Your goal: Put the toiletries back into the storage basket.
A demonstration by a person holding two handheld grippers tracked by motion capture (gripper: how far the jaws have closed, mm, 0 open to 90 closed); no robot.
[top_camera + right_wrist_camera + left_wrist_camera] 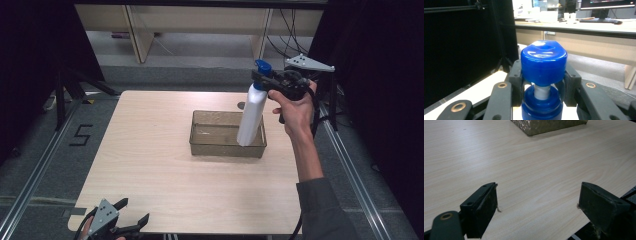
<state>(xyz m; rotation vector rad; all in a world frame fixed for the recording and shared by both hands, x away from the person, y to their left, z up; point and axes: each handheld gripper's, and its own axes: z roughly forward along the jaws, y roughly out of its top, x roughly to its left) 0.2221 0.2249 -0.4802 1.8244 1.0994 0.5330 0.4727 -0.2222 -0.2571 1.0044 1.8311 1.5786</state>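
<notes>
Two grippers are at work, and we see them well apart. At the far right, the right gripper (267, 81) clamps the neck of a white bottle (251, 115) just under its blue cap (544, 64), jaws closed on either side (the cap sits above them). We see the bottle hanging tilted, its base inside the right end of a clear tray (201, 144) at the middle of the wooden table (150, 170). At the near left edge, the left gripper (537, 203) hovers with jaws spread wide, holding nothing.
</notes>
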